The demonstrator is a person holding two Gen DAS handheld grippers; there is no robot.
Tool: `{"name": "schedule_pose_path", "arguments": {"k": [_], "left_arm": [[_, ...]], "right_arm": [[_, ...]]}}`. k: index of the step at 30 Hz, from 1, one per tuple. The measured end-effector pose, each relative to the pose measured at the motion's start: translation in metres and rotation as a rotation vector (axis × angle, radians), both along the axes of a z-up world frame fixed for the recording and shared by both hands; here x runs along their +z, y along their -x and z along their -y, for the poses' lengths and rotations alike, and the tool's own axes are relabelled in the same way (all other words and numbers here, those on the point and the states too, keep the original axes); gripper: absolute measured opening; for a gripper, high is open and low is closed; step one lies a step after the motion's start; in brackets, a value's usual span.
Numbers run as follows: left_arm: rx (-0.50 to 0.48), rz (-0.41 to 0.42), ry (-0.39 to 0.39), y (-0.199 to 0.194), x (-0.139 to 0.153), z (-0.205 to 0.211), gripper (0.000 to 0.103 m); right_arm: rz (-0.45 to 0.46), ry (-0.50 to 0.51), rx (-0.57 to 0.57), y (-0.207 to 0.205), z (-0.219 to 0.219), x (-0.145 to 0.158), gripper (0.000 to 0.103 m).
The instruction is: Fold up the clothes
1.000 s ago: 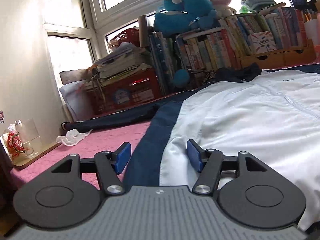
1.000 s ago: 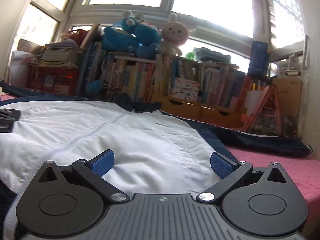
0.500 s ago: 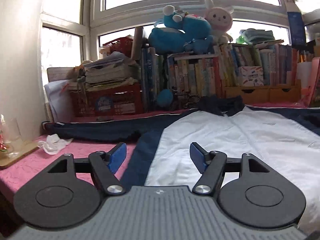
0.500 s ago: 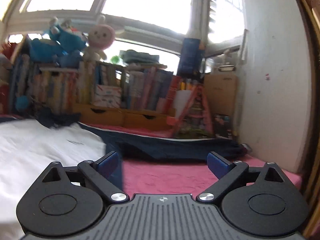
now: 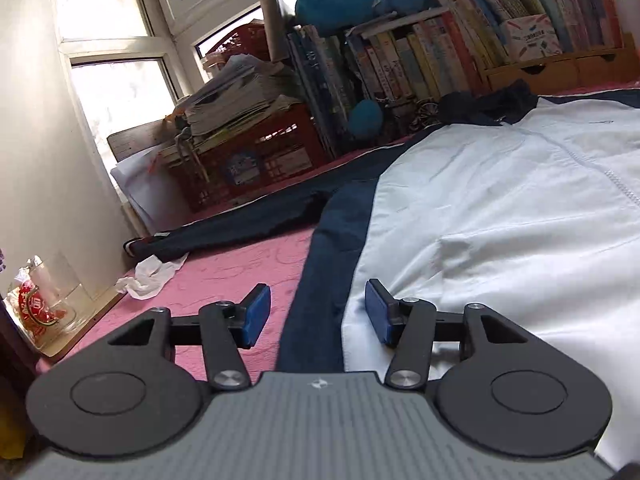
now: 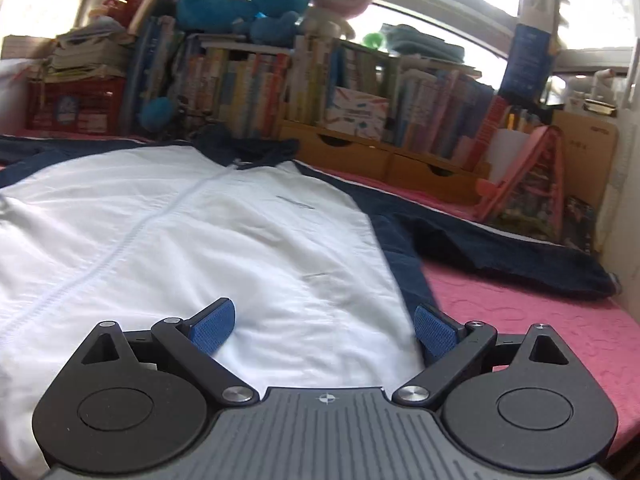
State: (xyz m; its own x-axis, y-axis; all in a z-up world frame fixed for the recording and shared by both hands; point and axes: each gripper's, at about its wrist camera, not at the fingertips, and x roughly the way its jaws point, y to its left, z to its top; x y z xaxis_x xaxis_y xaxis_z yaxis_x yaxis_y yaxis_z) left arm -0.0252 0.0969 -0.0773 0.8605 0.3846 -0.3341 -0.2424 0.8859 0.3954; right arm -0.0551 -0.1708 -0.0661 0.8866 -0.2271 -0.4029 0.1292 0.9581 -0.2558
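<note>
Left gripper [image 5: 316, 317]: jaws closing, navy side panel of the jacket [image 5: 500, 208] between the blue pads but not pinched; right gripper [image 6: 322, 330]: jaws spread wide, empty, over the opposite hem corner. Jacket: thin white woven front, navy sleeves and collar, zip down the middle, spread flat on a pink embossed cover [image 6: 540, 320]. Risk, as judged: slick fabric may slip from a shallow pinch, or one layer alone may lift, skewing the fold.
</note>
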Motion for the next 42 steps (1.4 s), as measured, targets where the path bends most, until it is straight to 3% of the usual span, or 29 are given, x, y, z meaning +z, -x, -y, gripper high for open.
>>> {"name": "schedule_pose_path", "arguments": {"k": [2,6,8,10,12,13,15,17,21,24,26,28,33,38,40,41,42], "left_arm": [[0.03,-0.012,-0.011,-0.002,0.003,-0.007,0.056],[0.051,-0.04,0.124,-0.007,0.024,-0.021,0.054],[-0.044,-0.029,0.172,-0.015,0.042,-0.014,0.052],[-0.158,-0.016,0.216,-0.024,0.061,-0.003,0.051],[-0.264,-0.019,0.27,-0.039,0.075,0.009,0.045],[-0.312,-0.026,0.296,-0.05,0.079,0.016,0.038],[-0.401,-0.049,0.333,-0.081,0.081,0.034,0.031],[-0.466,-0.086,0.343,-0.12,0.075,0.051,0.022],[-0.458,-0.194,0.357,-0.212,0.055,0.076,0.014],[-0.429,-0.249,0.331,-0.279,0.04,0.086,0.014],[-0.389,-0.278,0.321,-0.318,0.03,0.087,0.014],[-0.362,-0.262,0.302,-0.349,0.022,0.086,0.014],[-0.312,-0.248,0.212,-0.396,0.017,0.085,0.015],[-0.305,-0.246,0.236,-0.419,0.017,0.071,0.024],[-0.289,-0.243,0.272,-0.424,0.017,0.062,0.028],[-0.278,-0.241,0.293,-0.426,0.017,0.058,0.03],[-0.267,-0.24,0.314,-0.428,0.018,0.053,0.03]], "right_arm": [[-0.007,0.007,-0.066,-0.005,0.02,-0.001,0.096],[-0.017,0.004,-0.171,-0.014,0.055,0.002,0.094],[0.003,-0.048,-0.14,-0.016,0.06,0.016,0.092],[-0.003,-0.167,-0.034,-0.026,0.062,0.038,0.084],[-0.045,-0.271,0.061,-0.047,0.055,0.052,0.061],[-0.067,-0.323,0.109,-0.058,0.051,0.059,0.056],[-0.121,-0.354,0.192,-0.09,0.034,0.06,0.043],[-0.159,-0.324,0.24,-0.124,0.016,0.057,0.036],[-0.216,-0.267,0.282,-0.203,-0.015,0.045,0.023],[-0.29,-0.337,0.27,-0.264,-0.021,0.026,0.016],[-0.328,-0.384,0.258,-0.303,-0.019,0.013,0.013],[-0.307,-0.365,0.244,-0.335,-0.019,0.006,0.013],[-0.274,-0.342,0.196,-0.399,-0.01,-0.002,0.01],[-0.228,-0.27,0.205,-0.42,-0.006,-0.007,0.009],[-0.223,-0.291,0.171,-0.429,-0.001,-0.007,0.016],[-0.23,-0.319,0.138,-0.436,0.004,-0.009,0.033],[-0.226,-0.367,0.118,-0.44,0.012,-0.009,0.036]]}}
